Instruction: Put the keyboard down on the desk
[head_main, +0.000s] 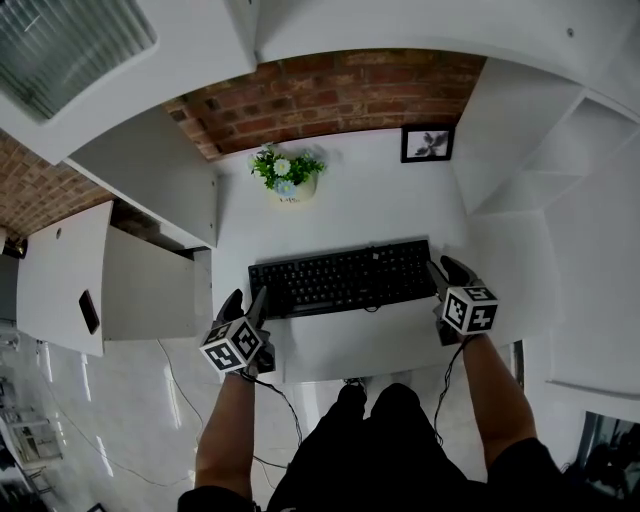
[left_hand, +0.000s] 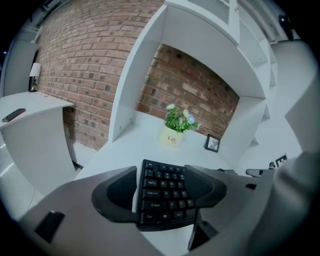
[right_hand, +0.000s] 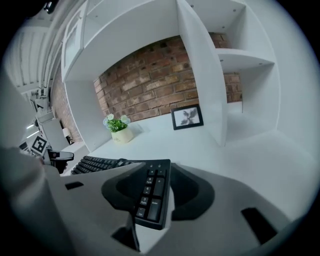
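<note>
Head view shows the black keyboard (head_main: 340, 278) spanning the front part of the white bench (head_main: 370, 200), and I have it by both short ends. The left hand-held gripper (head_main: 246, 303) is at the end with the Ctrl and Shift keys and the right hand-held gripper (head_main: 448, 272) is at the number-pad end. I hold it this way because a long, thin board taken at one end would sag and twist, while a grip at each end keeps it level and square to the bench's front edge. In the left gripper view the jaws are closed on the keyboard's left corner. The right gripper view shows the same at the number-pad corner, with the jaws at a middling width and the board pinched between them. I cannot tell from any view whether the underside touches the bench or hangs just above it, but I judge it is being carried, not resting. The flower pot (head_main: 288, 178) and the picture frame (head_main: 428, 143) stand well back against the brick wall, so they are well apart from the keyboard. Both forearms reach forward from the body almost in mirror image, one at each side. Both grippers pitch downward toward the bench, with their marker cubes turned up toward the head camera.
</note>
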